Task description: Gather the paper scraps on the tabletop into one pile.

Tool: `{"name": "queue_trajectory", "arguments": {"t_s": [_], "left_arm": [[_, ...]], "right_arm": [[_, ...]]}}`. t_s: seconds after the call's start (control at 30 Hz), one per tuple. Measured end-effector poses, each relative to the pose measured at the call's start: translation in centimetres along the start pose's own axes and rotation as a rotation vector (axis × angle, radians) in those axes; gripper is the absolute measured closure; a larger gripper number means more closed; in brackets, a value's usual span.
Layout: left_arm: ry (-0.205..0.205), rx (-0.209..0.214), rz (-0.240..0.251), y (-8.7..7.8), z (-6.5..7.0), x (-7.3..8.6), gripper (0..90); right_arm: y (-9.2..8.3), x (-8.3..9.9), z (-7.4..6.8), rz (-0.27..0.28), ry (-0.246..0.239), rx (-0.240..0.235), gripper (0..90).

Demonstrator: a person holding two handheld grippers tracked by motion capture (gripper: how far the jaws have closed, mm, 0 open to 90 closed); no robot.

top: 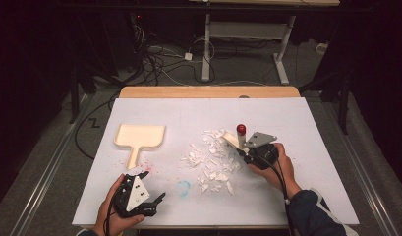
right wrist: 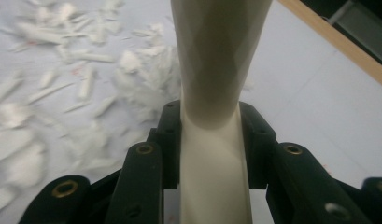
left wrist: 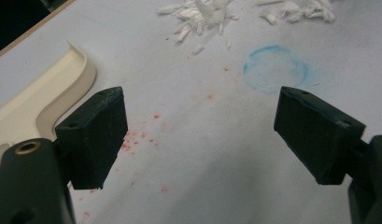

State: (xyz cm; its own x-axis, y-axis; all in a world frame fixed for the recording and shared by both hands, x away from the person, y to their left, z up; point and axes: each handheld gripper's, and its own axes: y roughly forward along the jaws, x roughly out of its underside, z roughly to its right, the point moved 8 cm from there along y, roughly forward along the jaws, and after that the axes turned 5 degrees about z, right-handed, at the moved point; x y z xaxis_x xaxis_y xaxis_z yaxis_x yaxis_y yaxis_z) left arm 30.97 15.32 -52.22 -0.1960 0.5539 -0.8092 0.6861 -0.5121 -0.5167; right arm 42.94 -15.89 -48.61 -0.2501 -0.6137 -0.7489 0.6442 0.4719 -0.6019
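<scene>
While my right gripper [top: 244, 149] clamps the brush handle [right wrist: 212, 140] to sweep scraps [top: 211, 162], my left gripper [top: 149, 186] gapes empty at lower left.

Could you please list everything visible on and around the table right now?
dustpan: one, cream, left part of the table, handle toward the person
paper scraps: one scattered pile, white, middle of the table
brush: one, cream handle with a red tip, clamped in the right tongs at the pile's right edge
blue ring mark: one, faint, near edge of the table
red specks: a sprinkle, beside the dustpan handle
table: one, white top with a wooden far edge
cables: several, on the floor beyond the table
left tongs: black, open, empty, near the dustpan handle
right tongs: black, shut on the brush
</scene>
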Motion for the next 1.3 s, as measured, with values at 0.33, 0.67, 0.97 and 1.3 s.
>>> {"name": "queue_trajectory", "arguments": {"t_s": [0.33,0.67,0.97,1.3], "left_arm": [[0.002,-0.009,0.008,-0.1,0.0,-0.3,16.5],[-0.023,-0.034,-0.002,0.1,-0.4,-0.4,16.4],[-0.031,-0.039,-0.002,0.0,-0.6,-0.2,16.5],[-0.030,-0.038,-0.004,0.1,-0.6,-0.2,16.5]], "right_arm": [[-6.0,-1.0,-0.9,0.114,-0.014,0.018,68.0],[-8.6,-0.6,1.5,0.180,0.057,0.022,67.9],[-8.8,-1.0,3.1,0.191,0.075,0.075,67.9],[-3.6,-2.8,7.5,0.137,0.073,0.148,67.9]]}}
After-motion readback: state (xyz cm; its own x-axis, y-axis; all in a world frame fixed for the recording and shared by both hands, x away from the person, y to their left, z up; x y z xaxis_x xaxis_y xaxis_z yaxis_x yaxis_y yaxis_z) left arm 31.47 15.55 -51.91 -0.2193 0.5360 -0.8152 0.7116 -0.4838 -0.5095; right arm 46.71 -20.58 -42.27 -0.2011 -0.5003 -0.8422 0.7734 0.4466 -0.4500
